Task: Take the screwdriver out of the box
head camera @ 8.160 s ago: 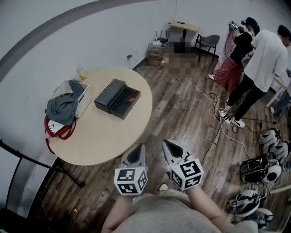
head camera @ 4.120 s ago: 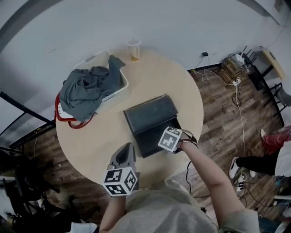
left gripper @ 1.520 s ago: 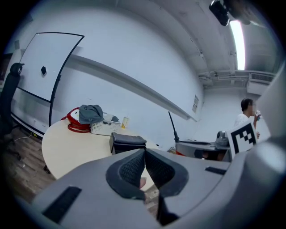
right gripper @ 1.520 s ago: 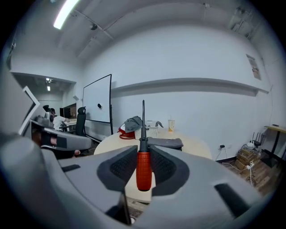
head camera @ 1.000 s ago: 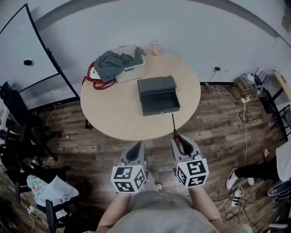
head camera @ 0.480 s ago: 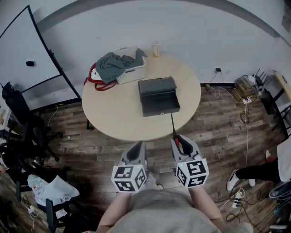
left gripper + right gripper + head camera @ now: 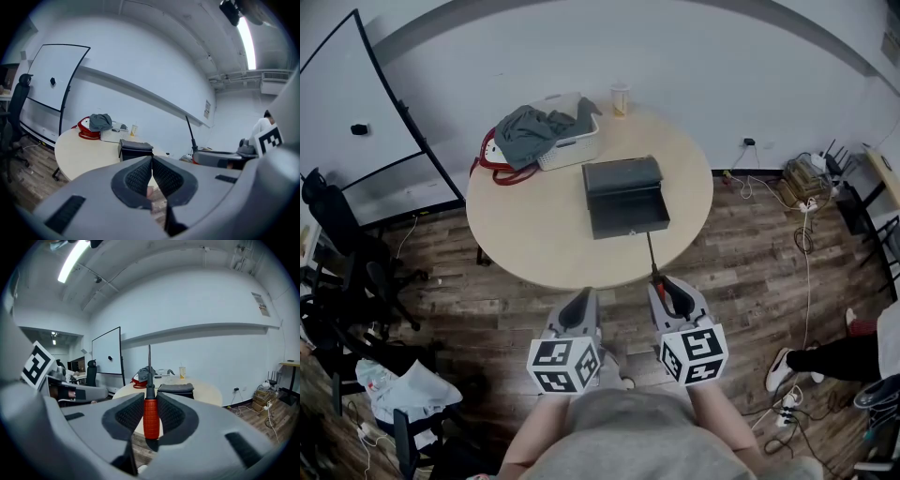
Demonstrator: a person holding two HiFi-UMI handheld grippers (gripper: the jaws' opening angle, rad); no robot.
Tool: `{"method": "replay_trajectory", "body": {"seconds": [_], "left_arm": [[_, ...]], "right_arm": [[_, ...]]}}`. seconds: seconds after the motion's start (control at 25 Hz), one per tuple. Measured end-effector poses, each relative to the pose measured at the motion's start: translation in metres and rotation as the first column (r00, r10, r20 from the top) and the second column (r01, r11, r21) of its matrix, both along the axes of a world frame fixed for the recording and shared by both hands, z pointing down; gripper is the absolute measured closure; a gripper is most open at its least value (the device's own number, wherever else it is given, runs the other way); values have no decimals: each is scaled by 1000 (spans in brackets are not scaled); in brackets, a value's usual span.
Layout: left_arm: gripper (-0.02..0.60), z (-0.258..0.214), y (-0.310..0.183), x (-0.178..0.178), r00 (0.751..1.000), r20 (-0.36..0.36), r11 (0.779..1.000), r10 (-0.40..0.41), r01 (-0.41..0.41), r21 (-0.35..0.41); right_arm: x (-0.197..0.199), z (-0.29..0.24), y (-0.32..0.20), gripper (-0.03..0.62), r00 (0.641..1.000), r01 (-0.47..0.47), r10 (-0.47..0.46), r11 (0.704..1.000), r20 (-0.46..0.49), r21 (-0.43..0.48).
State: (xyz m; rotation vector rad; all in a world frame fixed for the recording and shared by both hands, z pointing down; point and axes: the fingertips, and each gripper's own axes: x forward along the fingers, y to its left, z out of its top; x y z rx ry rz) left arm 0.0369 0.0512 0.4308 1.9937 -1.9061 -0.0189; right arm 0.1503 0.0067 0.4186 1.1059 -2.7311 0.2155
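Red-handled screwdriver (image 7: pixel 151 418) is clamped between the pads of our right gripper (image 7: pixel 675 295). We hold it clear of the dark box (image 7: pixel 625 197), which sits at twelve o'clock on the round table (image 7: pixel 525 244). Our left gripper (image 7: pixel 152 164), at nine o'clock of the right, has its jaws together on nothing.

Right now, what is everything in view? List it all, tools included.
table: one, beige, round, middle of the room
box: one, dark grey, lid open, on the table
basket: one, white, table's far left edge
cloth: one, grey, heaped over the basket
cup: one, pale, table's far edge
whiteboard: one, white, left of the table
screwdriver: one, red handle, outside the box, in the right tool
left tool: grey, shut, empty
right tool: grey, shut on the screwdriver
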Motion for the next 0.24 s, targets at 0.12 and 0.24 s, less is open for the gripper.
{"method": "replay_trajectory", "body": {"seconds": [0.12,0.24], "left_arm": [[578,1,-1,-3,1000,-2,1000,-4,4,-2],[578,3,-1,-5,1000,-3,1000,-8,8,-6]], "right_arm": [[-2,1,-1,517,1000,6,-7,1000,-3,-4],[-4,3,-1,517,1000,16,-16,1000,-2,-12]]}}
